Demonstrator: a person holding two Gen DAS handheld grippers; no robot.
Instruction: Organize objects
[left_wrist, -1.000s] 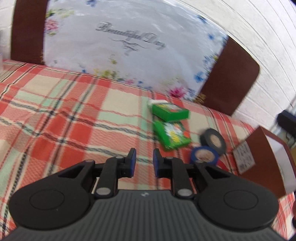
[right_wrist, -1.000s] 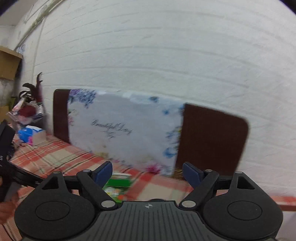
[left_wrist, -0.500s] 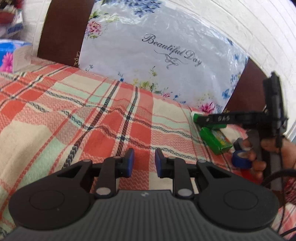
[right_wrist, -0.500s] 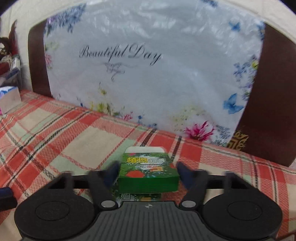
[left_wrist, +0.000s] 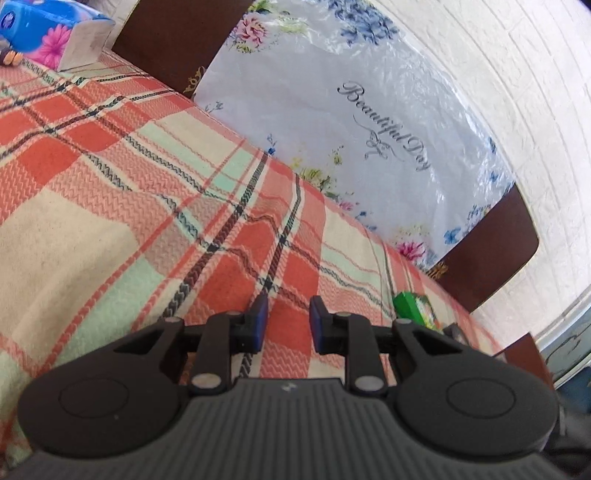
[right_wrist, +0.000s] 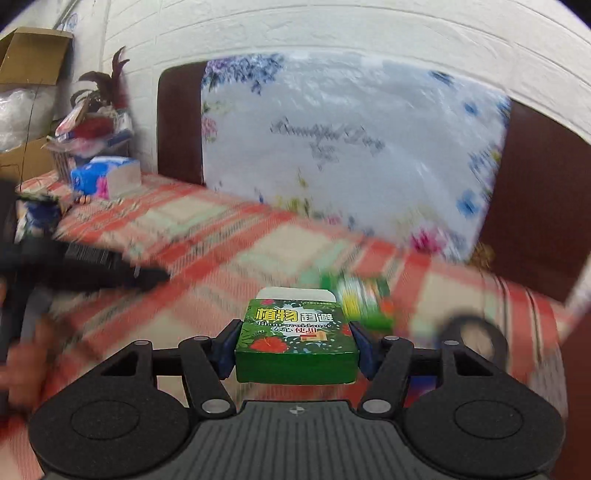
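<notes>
The place looks like a lived-in home: a plaid cloth (left_wrist: 155, 206) covers the surface, a floral "Beautiful Day" cushion (left_wrist: 354, 122) leans on a dark wooden headboard (left_wrist: 173, 40), with a tissue pack (right_wrist: 105, 175) and cardboard boxes (right_wrist: 31, 55) against the white brick wall (right_wrist: 332, 33).

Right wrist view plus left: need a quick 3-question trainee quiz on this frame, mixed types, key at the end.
1. True or false: the right gripper is shut on a green box.
2. Where does the second green box lie? A) on the plaid blanket B) on the tissue pack C) in the left gripper
3. Fill in: the left gripper's fingers hold ____.

Key: 1 true; 2 A; 3 nothing
</notes>
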